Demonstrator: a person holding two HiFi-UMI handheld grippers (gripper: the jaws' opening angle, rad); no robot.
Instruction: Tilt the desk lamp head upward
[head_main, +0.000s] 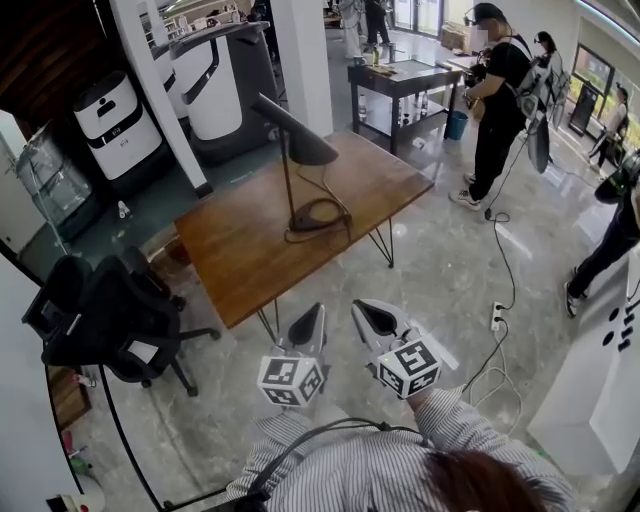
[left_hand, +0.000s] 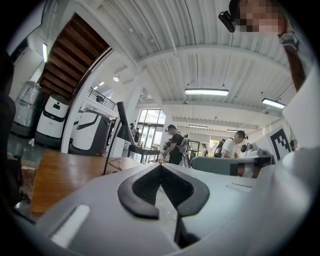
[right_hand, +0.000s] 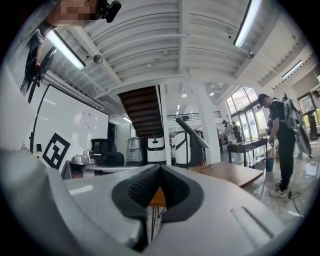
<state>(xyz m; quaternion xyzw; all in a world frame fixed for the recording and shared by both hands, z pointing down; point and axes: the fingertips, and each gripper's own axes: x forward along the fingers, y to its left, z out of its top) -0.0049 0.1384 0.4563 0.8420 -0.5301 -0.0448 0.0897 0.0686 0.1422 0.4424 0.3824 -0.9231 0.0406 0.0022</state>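
Observation:
The desk lamp (head_main: 295, 135) stands on the wooden table (head_main: 240, 255), with a dark cone head slanting down to the right, a thin stem and a looped base with its cord. Both grippers hover over the floor, short of the table's near edge and well away from the lamp. My left gripper (head_main: 310, 322) is shut with nothing in it, and so is my right gripper (head_main: 372, 315). In the left gripper view the lamp (left_hand: 122, 127) shows far off above the closed tip (left_hand: 160, 166). In the right gripper view the lamp head (right_hand: 192, 134) stands beyond the closed tip (right_hand: 160, 166).
A black office chair (head_main: 110, 315) stands left of the table. White machines (head_main: 120, 125) and a white column (head_main: 300, 60) are behind it. A person in black (head_main: 500, 100) stands by a dark side table (head_main: 405, 85). A power strip (head_main: 496, 315) and cable lie on the floor at right.

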